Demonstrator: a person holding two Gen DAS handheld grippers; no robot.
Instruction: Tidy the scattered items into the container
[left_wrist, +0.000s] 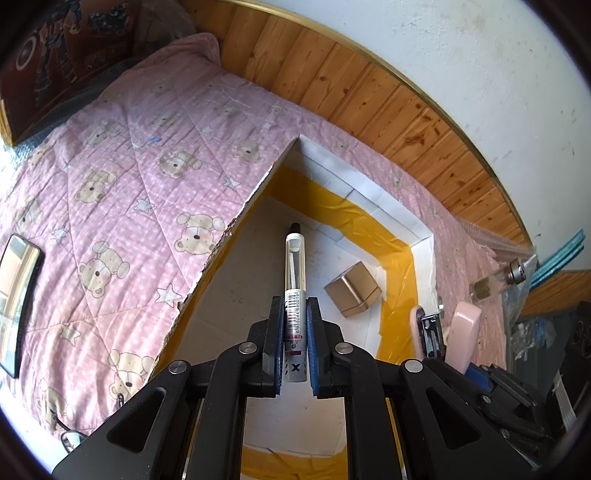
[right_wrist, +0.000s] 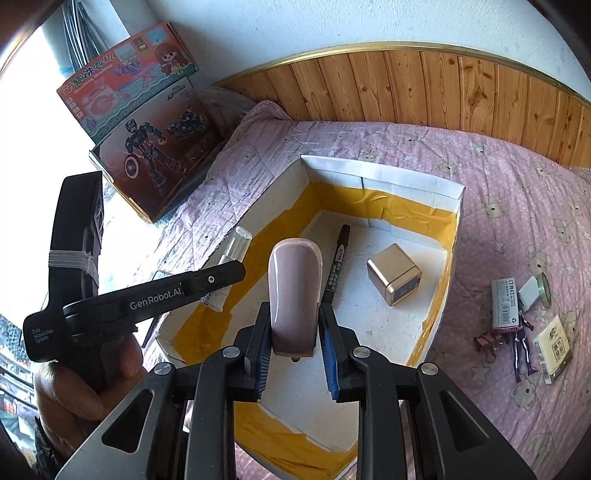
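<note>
My left gripper (left_wrist: 295, 314) squeezes pen (left_wrist: 294, 280), my right gripper (right_wrist: 291, 325) squeezes pink stapler (right_wrist: 294, 291). Both above box (right_wrist: 380, 182), ready for drop inside.

Glossy stapler (right_wrist: 294, 291); quilted cloth bedspread (right_wrist: 498, 206); wooden panelling (right_wrist: 443, 85)

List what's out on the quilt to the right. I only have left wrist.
Observer: A staple box, binder clips, a tape roll and a small yellow box lie on the quilt, right of the container.
Operator: Right gripper over the box?
Observer: Yes. The right gripper holds a pink stapler above the container floor.
Operator: Anything inside besides the cube?
Observer: A black marker lies left of the gold cube.
</note>
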